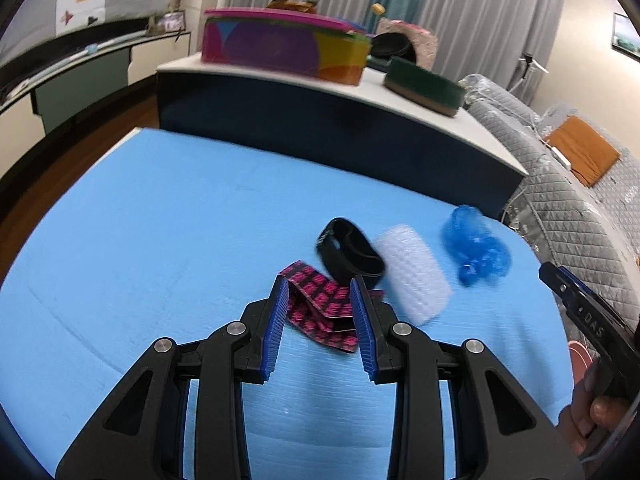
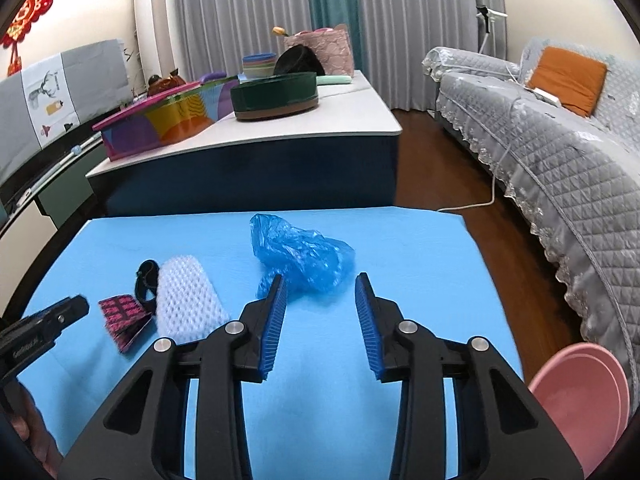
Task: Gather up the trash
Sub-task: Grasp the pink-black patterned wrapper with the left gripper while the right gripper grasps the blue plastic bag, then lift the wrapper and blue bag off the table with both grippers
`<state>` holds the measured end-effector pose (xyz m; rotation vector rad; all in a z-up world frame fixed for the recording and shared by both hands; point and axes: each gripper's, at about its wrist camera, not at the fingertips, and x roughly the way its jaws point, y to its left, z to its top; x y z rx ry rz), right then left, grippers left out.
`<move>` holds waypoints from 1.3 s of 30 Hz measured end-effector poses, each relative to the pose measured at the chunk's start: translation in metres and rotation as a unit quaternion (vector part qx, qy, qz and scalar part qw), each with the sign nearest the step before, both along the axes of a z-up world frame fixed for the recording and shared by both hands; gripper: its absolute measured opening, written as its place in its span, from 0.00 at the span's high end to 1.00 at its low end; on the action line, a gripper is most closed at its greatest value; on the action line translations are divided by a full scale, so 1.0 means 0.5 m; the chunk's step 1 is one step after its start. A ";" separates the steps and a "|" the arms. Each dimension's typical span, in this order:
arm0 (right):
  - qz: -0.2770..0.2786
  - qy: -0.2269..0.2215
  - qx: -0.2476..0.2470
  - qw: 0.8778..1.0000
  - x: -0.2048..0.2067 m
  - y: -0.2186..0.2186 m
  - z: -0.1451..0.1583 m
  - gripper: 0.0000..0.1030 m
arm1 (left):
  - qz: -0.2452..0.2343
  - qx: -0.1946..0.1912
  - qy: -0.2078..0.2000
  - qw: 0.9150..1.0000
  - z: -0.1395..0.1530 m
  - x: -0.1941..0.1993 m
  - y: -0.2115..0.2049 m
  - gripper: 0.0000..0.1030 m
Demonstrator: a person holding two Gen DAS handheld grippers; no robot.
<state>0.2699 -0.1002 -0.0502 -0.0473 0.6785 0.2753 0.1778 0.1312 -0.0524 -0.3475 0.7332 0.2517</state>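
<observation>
1. Left wrist view: we see the left gripper point(image 1: 320, 284) with its blue ribbed fingers point(image 1: 276, 324) apart, holding nothing, poised over the blue foam table top point(image 1: 140, 240).
2. Between and just past the fingertips lies the folded pink-and-black patterned wrapper point(image 1: 320, 308), flat on the foam.
3. Just behind the wrapper sits the black looped strap point(image 1: 350, 252), and touching its right side is the white bubble-wrap roll point(image 1: 416, 276).
4. The crumpled blue plastic bag point(image 1: 474, 246) lies to the right of the roll, near the table's far right corner, a little apart from it.
5. At the right edge of this view the right gripper point(image 1: 576, 304) shows side-on, with a hand on its handle; this view is slightly blurred.
6. Right wrist view: we see the right gripper point(image 2: 321, 280) with its fingers spread wide, empty, above the foam.
7. The blue plastic bag point(image 2: 300, 252) lies just beyond the left fingertip, partly overlapped by it.
8. To the left lie the bubble-wrap roll point(image 2: 188, 304), the strap point(image 2: 146, 276) and the wrapper point(image 2: 124, 316), with the left gripper point(image 2: 44, 328) beside the wrapper.
9. A pink plastic basin point(image 2: 580, 392) sits below the table's right edge.
</observation>
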 end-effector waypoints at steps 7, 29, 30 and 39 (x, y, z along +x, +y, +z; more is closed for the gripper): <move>0.030 0.020 -0.026 0.999 0.068 0.050 -0.041 0.46 | 0.000 -0.020 0.017 1.000 -0.031 0.028 0.017 0.69; 0.060 0.043 -0.034 0.997 0.097 0.066 -0.063 0.97 | -0.020 -0.020 0.016 0.999 -0.025 0.056 0.000 0.96; 0.060 0.043 -0.030 0.997 0.092 0.062 -0.056 0.98 | -0.022 -0.019 0.013 1.000 -0.021 0.054 -0.001 0.96; 0.058 0.024 -0.020 0.998 0.030 0.030 0.022 0.98 | -0.025 -0.004 -0.015 1.000 0.026 0.020 -0.011 0.96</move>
